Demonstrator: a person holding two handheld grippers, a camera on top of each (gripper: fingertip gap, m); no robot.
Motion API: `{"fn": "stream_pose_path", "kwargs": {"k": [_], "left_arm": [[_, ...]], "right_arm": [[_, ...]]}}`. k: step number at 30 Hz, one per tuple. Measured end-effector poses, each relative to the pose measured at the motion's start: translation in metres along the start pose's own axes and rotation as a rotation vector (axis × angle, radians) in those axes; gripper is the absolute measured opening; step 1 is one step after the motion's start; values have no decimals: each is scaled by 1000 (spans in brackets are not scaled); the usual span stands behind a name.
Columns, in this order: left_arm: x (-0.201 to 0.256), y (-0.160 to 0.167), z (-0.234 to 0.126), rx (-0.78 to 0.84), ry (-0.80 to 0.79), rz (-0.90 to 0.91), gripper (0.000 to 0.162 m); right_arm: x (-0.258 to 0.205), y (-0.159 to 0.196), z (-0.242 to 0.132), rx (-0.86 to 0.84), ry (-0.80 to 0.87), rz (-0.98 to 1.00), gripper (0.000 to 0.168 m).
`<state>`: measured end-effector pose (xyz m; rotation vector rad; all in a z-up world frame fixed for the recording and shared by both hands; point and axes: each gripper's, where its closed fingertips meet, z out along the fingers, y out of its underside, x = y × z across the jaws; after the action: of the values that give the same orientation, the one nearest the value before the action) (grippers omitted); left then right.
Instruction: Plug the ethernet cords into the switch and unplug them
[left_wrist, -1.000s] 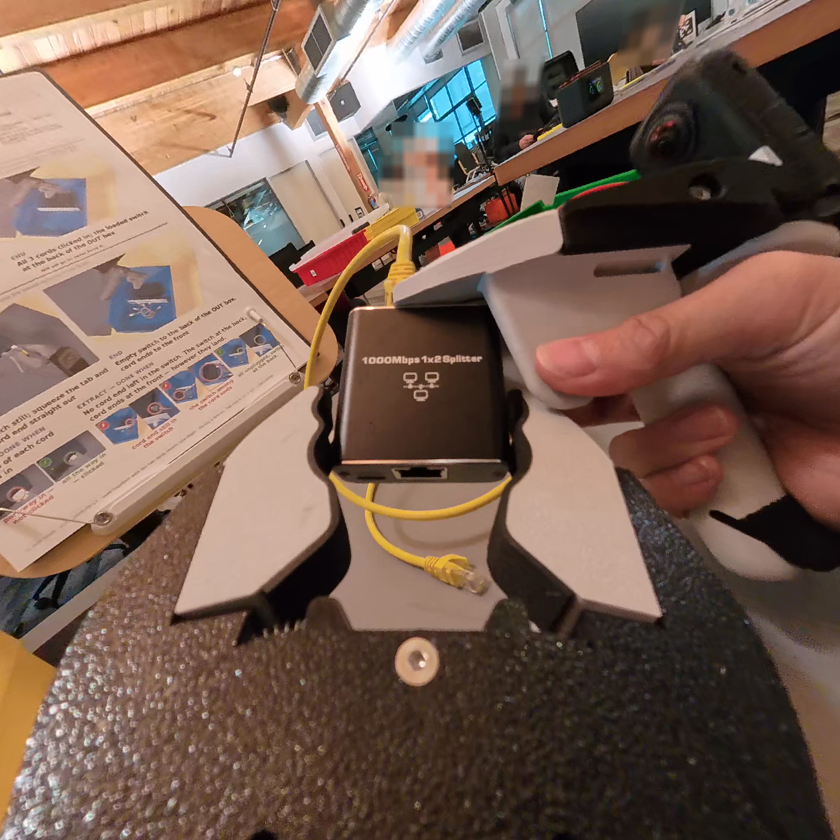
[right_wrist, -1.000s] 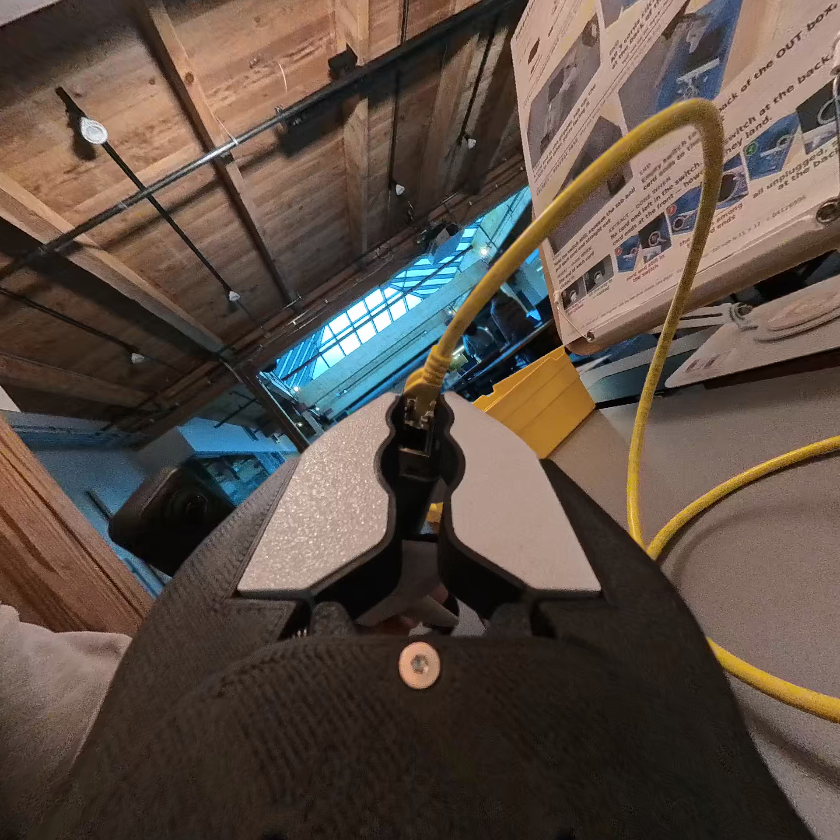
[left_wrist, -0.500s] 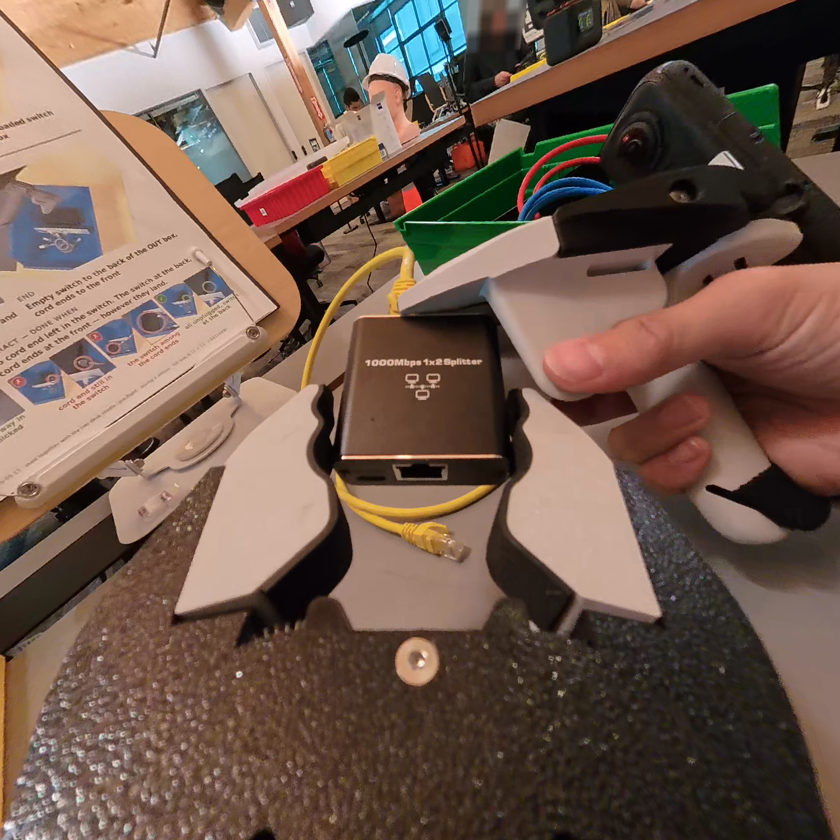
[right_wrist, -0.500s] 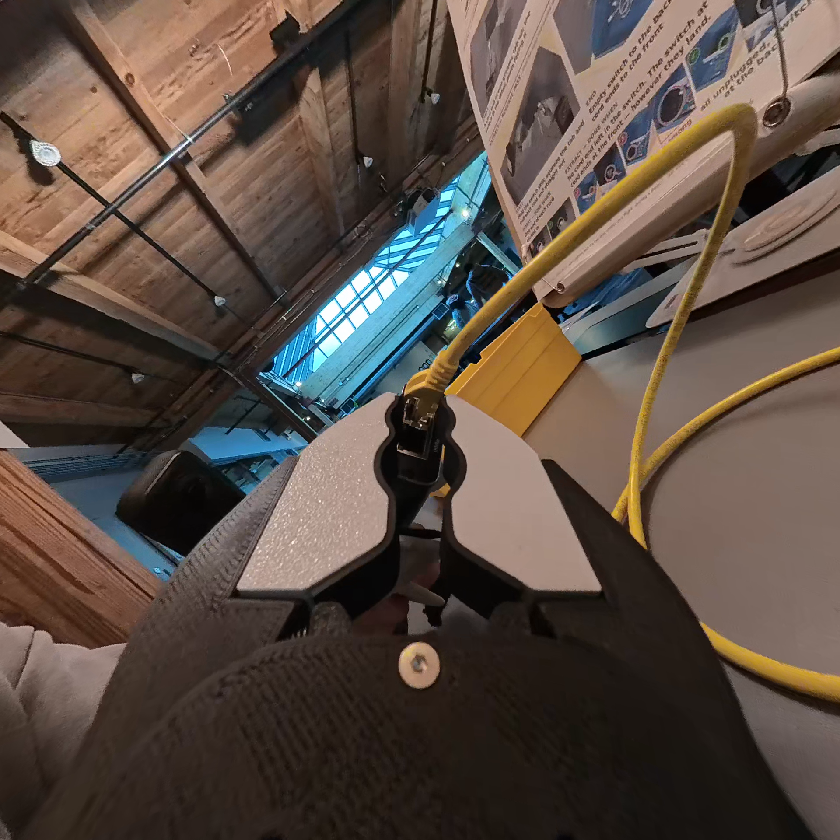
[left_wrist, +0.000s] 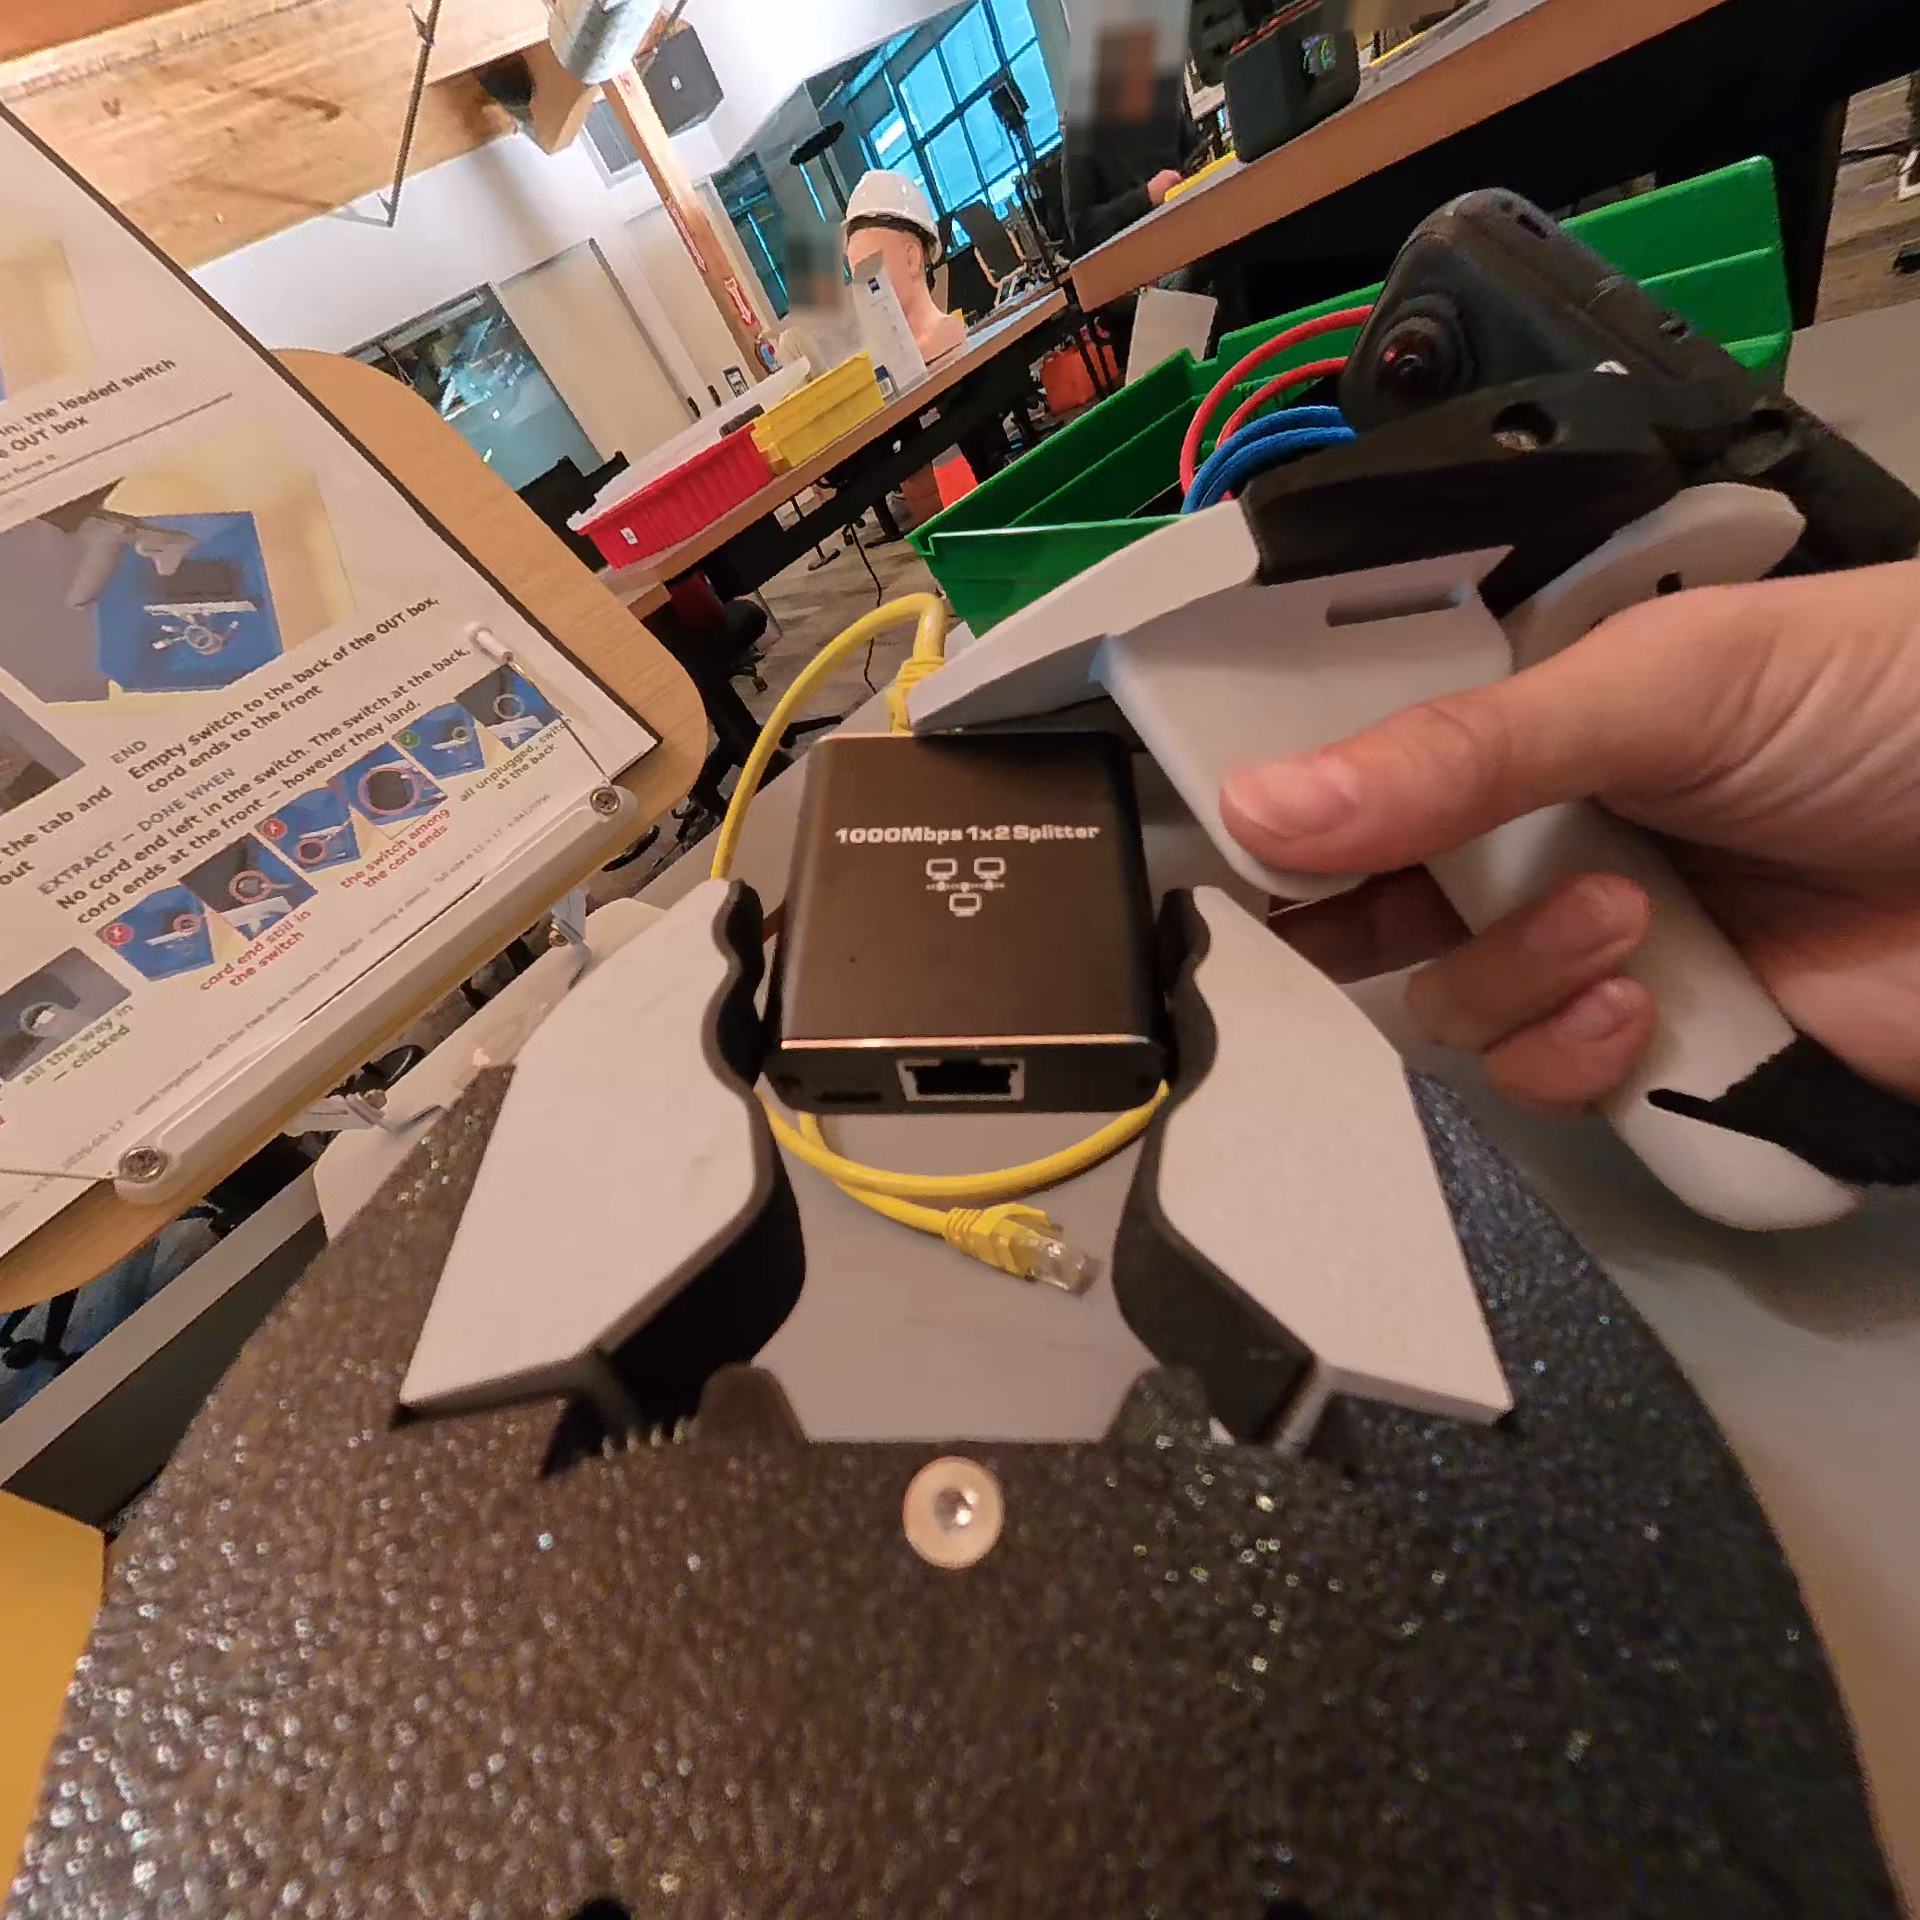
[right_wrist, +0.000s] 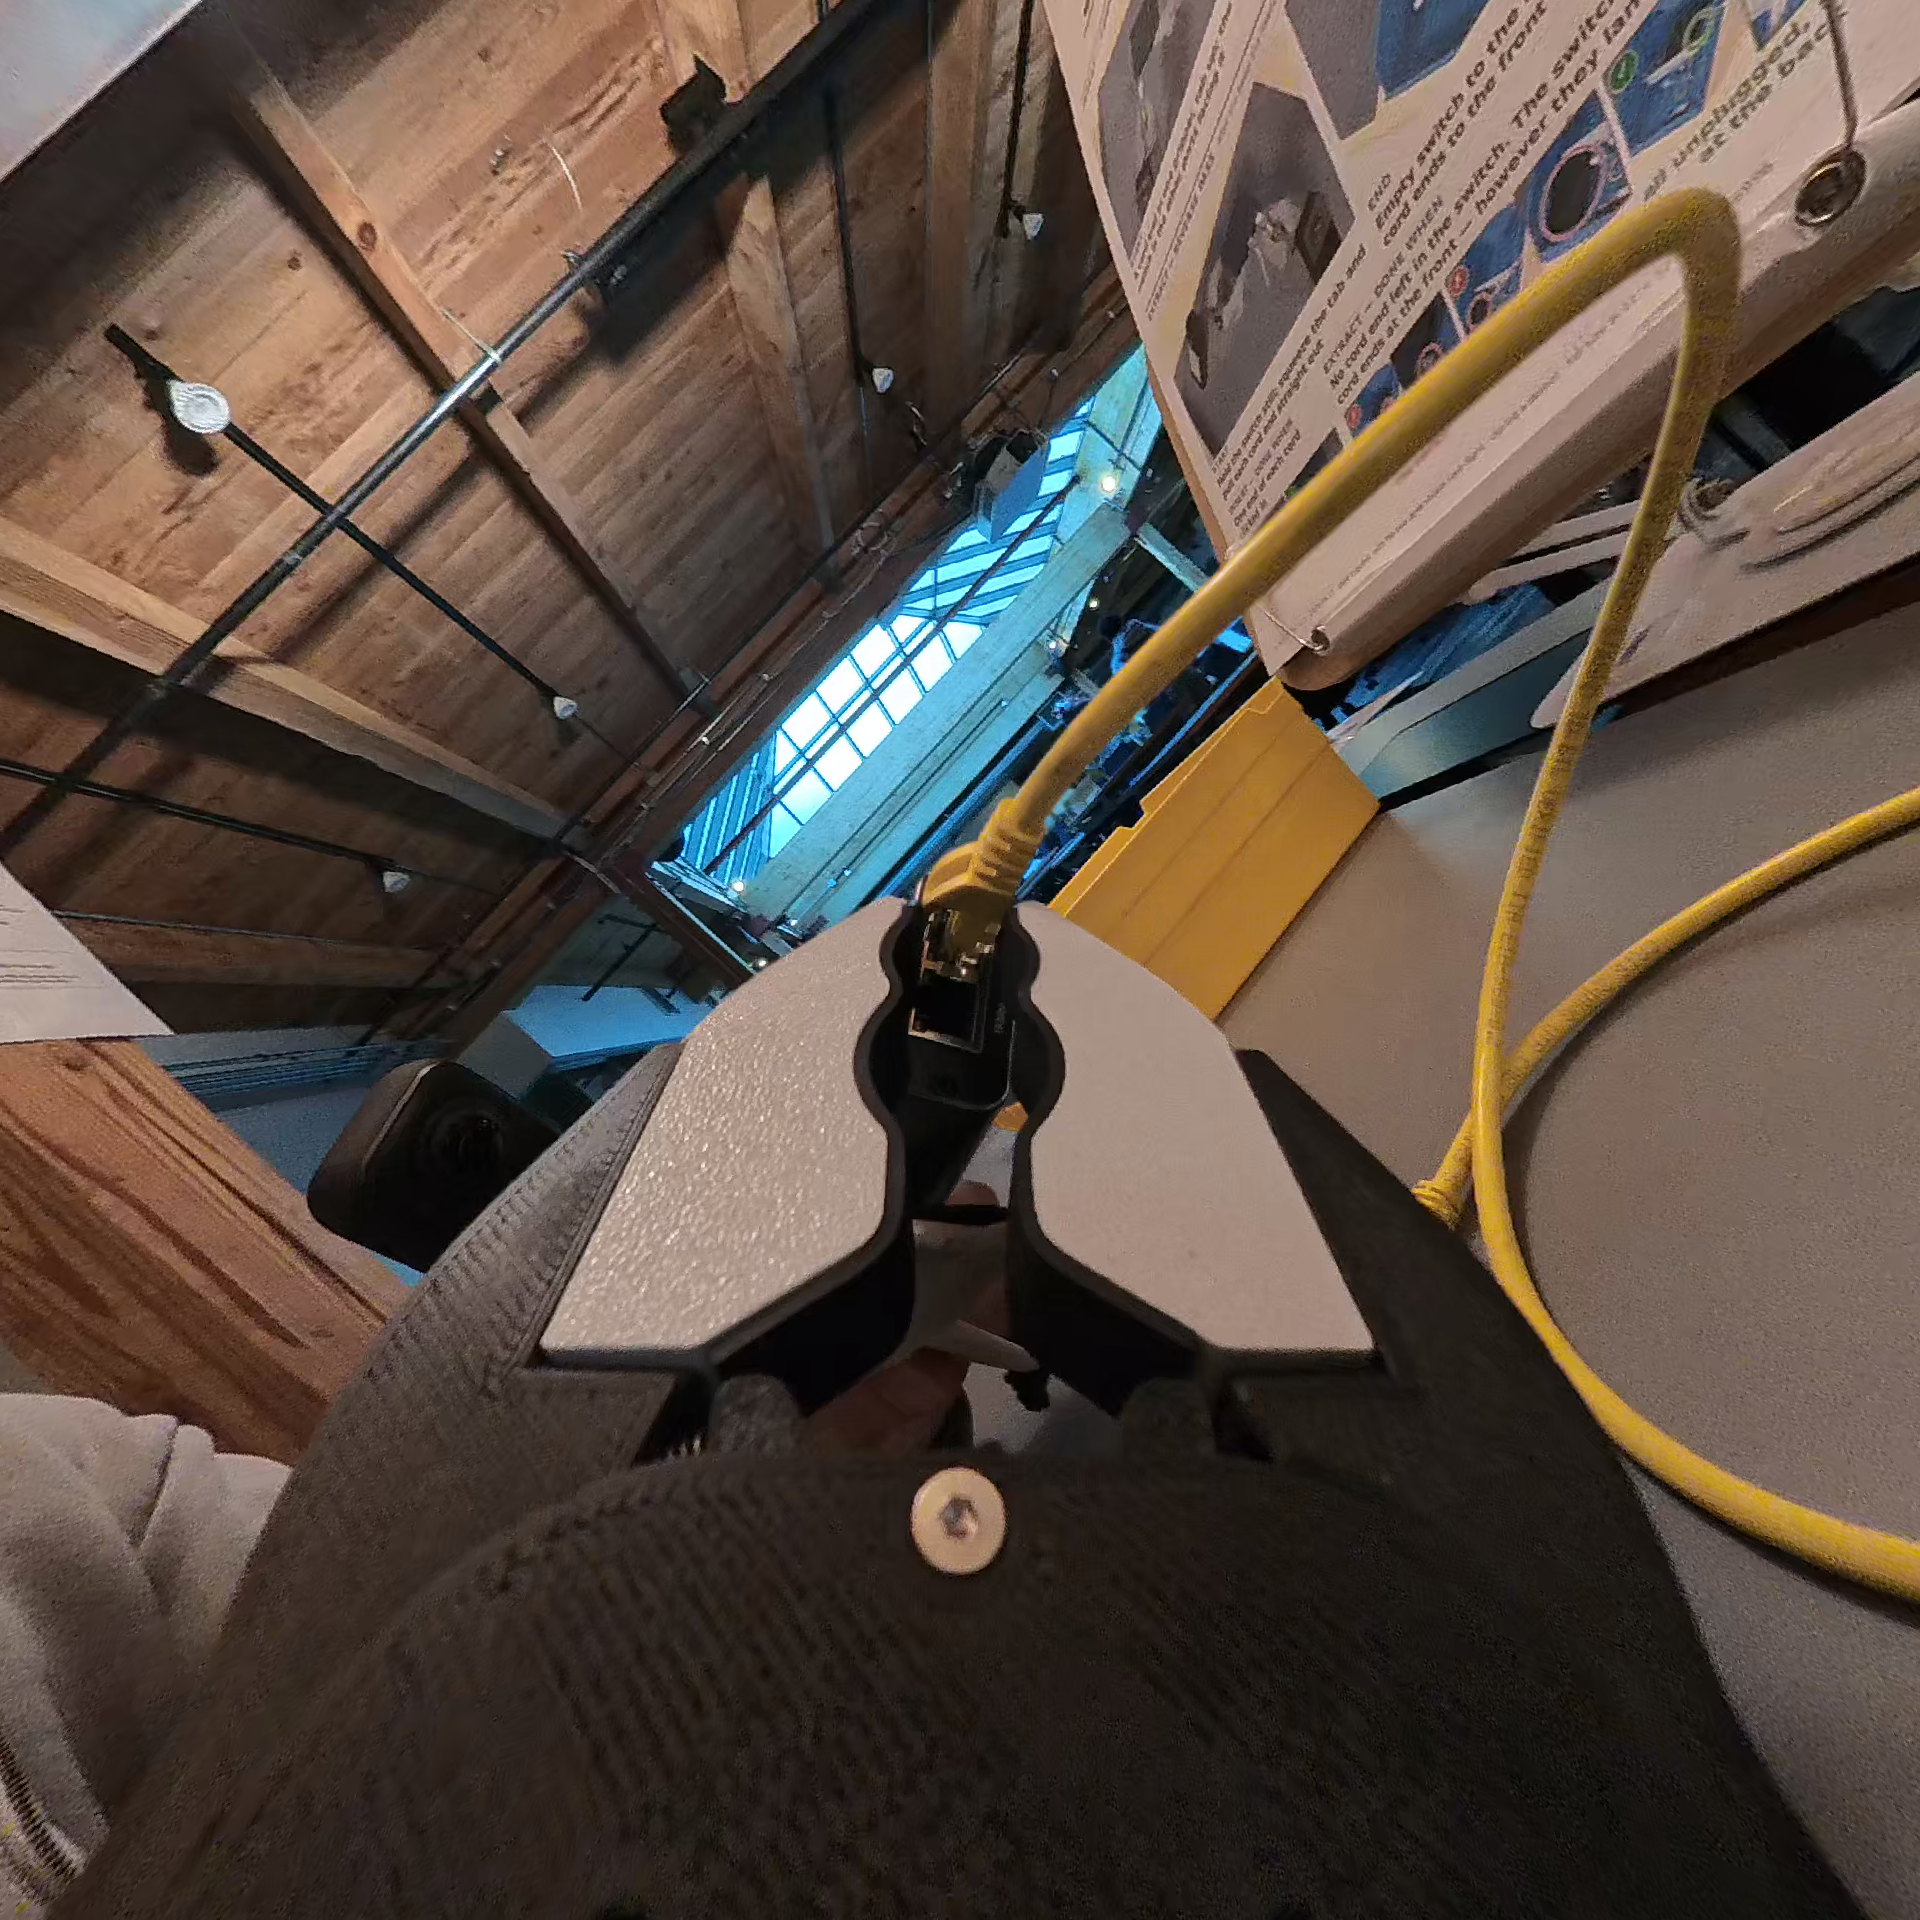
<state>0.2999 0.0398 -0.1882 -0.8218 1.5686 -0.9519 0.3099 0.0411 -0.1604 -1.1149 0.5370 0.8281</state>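
Note:
A black switch (left_wrist: 961, 935) is clamped by its sides between my left gripper's (left_wrist: 961, 904) fingers, with one empty port facing the camera. A yellow cord (left_wrist: 748, 758) loops under it, and its free plug (left_wrist: 1023, 1252) lies on the table below the switch. My right gripper (left_wrist: 925, 722), held by a hand (left_wrist: 1662, 779), reaches in from the right over the switch's far end. In the right wrist view the right gripper (right_wrist: 958, 920) is shut on the cord's other plug (right_wrist: 982, 862), which sits at a port in the switch's far face (right_wrist: 951, 1049).
An instruction board (left_wrist: 260, 779) on a stand leans at the left. A green bin (left_wrist: 1091, 488) holding red and blue cords stands behind the right gripper. A yellow bin (right_wrist: 1226, 821) sits at the edge of the grey table (right_wrist: 1714, 1039). Both grippers' tips are close together, under 4 cm apart.
Both grippers have tilted down with the switch still between them, so more of the table and green bin shows. The loose plug has shifted a little. Neither grip has changed.

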Motion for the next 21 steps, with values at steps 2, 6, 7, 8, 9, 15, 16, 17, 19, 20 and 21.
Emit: {"fn": "stream_pose_path", "kwargs": {"k": [2, 6, 7, 8, 9, 15, 16, 17, 19, 20, 21], "left_arm": [[0, -1, -1, 8, 3, 1, 74], [-1, -2, -1, 16, 1, 7, 74], [-1, -2, -1, 21, 0, 8, 74], [-1, -3, -2, 27, 0, 9, 74], [-1, -4, -2, 33, 0, 11, 74], [-1, -9, -4, 67, -15, 48, 74], [-1, -11, -5, 79, -16, 48, 74], [-2, -13, -6, 88, -15, 46, 74], [-2, -13, -6, 95, -3, 40, 74], [-2, -13, -6, 101, 3, 33, 74], [-2, -14, -7, 108, 8, 27, 74]], "right_arm": [[-1, 0, 0, 0, -13, -2, 14], [-4, 0, 1, -2, -17, -26, 14], [-4, 0, 1, -5, -19, -27, 14], [-5, 0, 1, -5, -24, -28, 14], [-5, -1, 1, -3, -26, -27, 14], [-5, 0, 1, 29, -46, 18, 15], [-6, 0, 1, 35, -57, 27, 15], [-8, -1, 2, 41, -68, 38, 14], [-8, -1, 2, 49, -69, 36, 14], [-9, -1, 2, 52, -73, 27, 14], [-11, -1, 2, 56, -81, 17, 14]]}}
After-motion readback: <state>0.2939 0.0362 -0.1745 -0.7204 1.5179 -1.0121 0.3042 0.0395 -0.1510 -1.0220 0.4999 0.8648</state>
